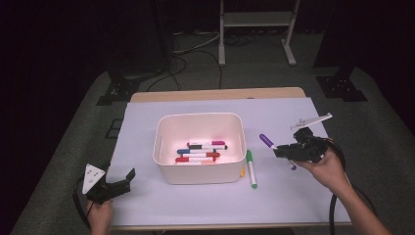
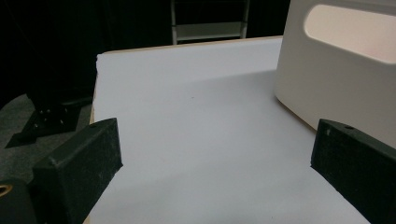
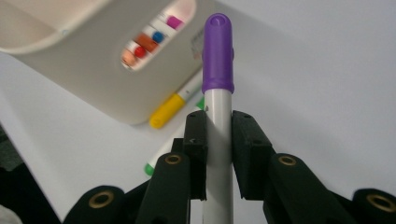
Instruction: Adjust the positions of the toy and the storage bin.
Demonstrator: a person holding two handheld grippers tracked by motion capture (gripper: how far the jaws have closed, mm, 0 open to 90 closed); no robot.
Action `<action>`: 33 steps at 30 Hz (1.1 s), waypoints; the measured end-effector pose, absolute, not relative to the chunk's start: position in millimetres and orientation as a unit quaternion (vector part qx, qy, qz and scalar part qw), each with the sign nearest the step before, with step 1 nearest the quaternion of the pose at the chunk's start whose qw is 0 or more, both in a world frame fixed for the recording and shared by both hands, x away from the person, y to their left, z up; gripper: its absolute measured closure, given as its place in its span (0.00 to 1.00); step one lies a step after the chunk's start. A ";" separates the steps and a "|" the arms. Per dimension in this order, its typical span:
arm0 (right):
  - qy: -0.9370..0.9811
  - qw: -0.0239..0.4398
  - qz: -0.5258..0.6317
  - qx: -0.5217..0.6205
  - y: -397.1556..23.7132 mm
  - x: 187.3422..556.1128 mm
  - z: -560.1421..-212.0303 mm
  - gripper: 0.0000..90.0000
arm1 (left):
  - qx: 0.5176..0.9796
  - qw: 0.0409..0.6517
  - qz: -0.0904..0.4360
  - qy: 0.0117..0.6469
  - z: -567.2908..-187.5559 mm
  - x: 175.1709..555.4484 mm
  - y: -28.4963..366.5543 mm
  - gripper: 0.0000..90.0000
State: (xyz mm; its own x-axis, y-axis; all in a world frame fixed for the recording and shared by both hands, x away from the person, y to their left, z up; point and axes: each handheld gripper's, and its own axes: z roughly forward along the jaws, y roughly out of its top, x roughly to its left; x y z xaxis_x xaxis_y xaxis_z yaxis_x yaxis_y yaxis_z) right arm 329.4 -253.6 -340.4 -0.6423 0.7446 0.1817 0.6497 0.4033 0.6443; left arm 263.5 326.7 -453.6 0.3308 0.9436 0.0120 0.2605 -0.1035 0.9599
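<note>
Lower left of the high view: left gripper sits low over the counter near its front edge, jaws spread wide with nothing between them. In the left gripper view the two black jaws stand far apart at the bottom corners, bare white counter between, and the wall of the white bin at upper right.

Centre of the high view: white bin on the counter, several markers lying in it, caps red, blue, magenta, dark.

Just right of the bin: green marker flat on the counter, a yellow marker tucked against the bin's wall.

Right of centre: right gripper in the person's hand, raised off the counter, jaws clamped on the white barrel of a purple marker, purple cap pointing up-left toward the bin. Right gripper view: purple marker stands between the pads, both pressing its barrel; yellow marker and bin behind.
</note>
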 end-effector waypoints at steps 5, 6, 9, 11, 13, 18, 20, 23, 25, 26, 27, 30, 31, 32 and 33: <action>0.839 0.066 0.367 0.396 -244.4 329.3 -315.0 0.85 | 0.656 0.485 0.351 0.460 -453.4 263.4 326.8 0.01; 0.840 0.066 0.369 0.392 -242.4 329.5 -310.7 0.85 | 0.656 0.485 0.351 0.459 -453.4 263.2 326.9 0.01; 0.843 0.065 0.377 0.379 -235.5 330.0 -297.8 0.85 | 0.653 0.488 0.351 0.460 -453.6 263.5 326.7 0.01; 0.846 0.065 0.379 0.369 -229.7 329.4 -288.7 0.85 | 0.655 0.486 0.350 0.461 -453.5 263.5 326.9 0.01; 0.849 0.064 0.383 0.360 -222.8 328.6 -279.7 0.85 | 0.655 0.486 0.350 0.461 -453.4 263.4 326.9 0.01; 0.860 0.059 0.386 0.329 -201.3 329.0 -261.5 0.85 | 0.655 0.486 0.350 0.460 -453.4 263.3 326.9 0.01; 0.863 0.054 0.389 0.318 -192.1 329.4 -256.0 0.85 | 0.655 0.486 0.350 0.460 -453.4 263.4 326.9 0.01; 0.868 0.045 0.390 0.303 -177.3 330.4 -250.8 0.85 | 0.655 0.486 0.350 0.461 -453.4 263.4 327.1 0.01; 0.875 0.042 0.386 0.291 -166.3 331.3 -249.9 0.85 | 0.654 0.487 0.350 0.461 -453.4 263.5 326.9 0.01; 0.878 0.039 0.384 0.284 -160.6 331.6 -249.7 0.85 | 0.654 0.487 0.349 0.461 -453.4 263.6 326.9 0.01; 0.880 0.038 0.383 0.280 -154.8 331.7 -249.5 0.85 | 0.654 0.487 0.349 0.461 -453.4 263.5 327.1 0.01; 0.887 0.031 0.379 0.263 -137.0 333.2 -250.1 0.85 | 0.654 0.488 0.349 0.461 -453.4 263.4 327.1 0.01; 0.889 0.026 0.377 0.261 -130.8 333.8 -250.6 0.85 | 0.654 0.488 0.349 0.460 -453.4 263.3 327.1 0.01; 0.891 0.023 0.375 0.255 -124.8 334.8 -251.4 0.85 | 0.654 0.488 0.349 0.460 -453.4 263.4 327.2 0.01; 0.894 0.021 0.372 0.250 -118.6 335.7 -252.3 0.85 | 0.654 0.488 0.349 0.460 -453.4 263.4 327.4 0.01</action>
